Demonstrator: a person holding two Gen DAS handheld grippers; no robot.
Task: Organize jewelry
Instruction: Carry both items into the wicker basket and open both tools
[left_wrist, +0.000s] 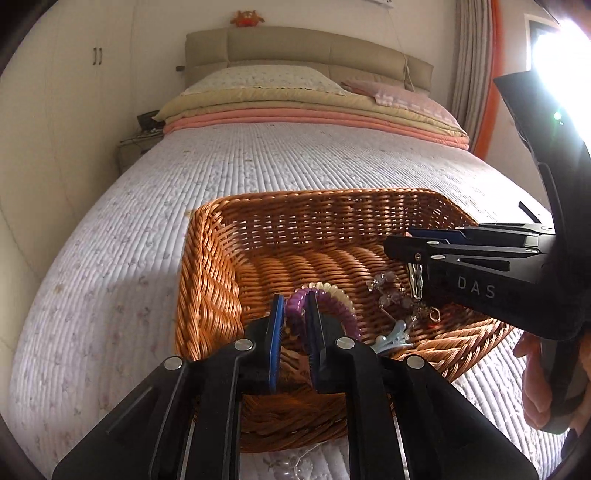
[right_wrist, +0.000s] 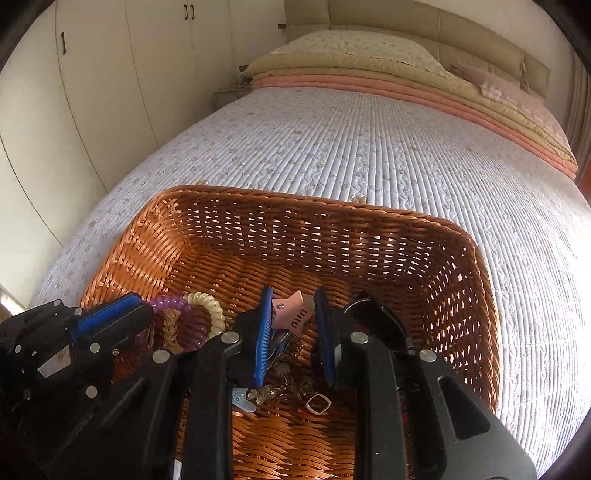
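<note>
A brown wicker basket (left_wrist: 207, 266) sits on the bed and shows in both views (right_wrist: 476, 280). My left gripper (left_wrist: 294, 302) is over its near edge, shut on a purple spiral hair tie (left_wrist: 295, 301); a cream spiral tie (left_wrist: 334, 290) lies just behind. My right gripper (right_wrist: 293, 297) is over the basket, its jaws partly apart, with a pink hair clip (right_wrist: 293, 315) between them; whether it is gripped is unclear. A blue clip (left_wrist: 391, 338), a beaded piece (left_wrist: 391, 291) and a square ring (right_wrist: 317, 403) lie on the basket floor.
The basket rests on a white quilted bedspread (left_wrist: 147, 206). Folded pink and yellow blankets (left_wrist: 295, 114) and pillows lie at the headboard. Wardrobe doors (right_wrist: 110, 74) stand to the left. A clear beaded item (left_wrist: 288, 467) lies on the bed in front of the basket.
</note>
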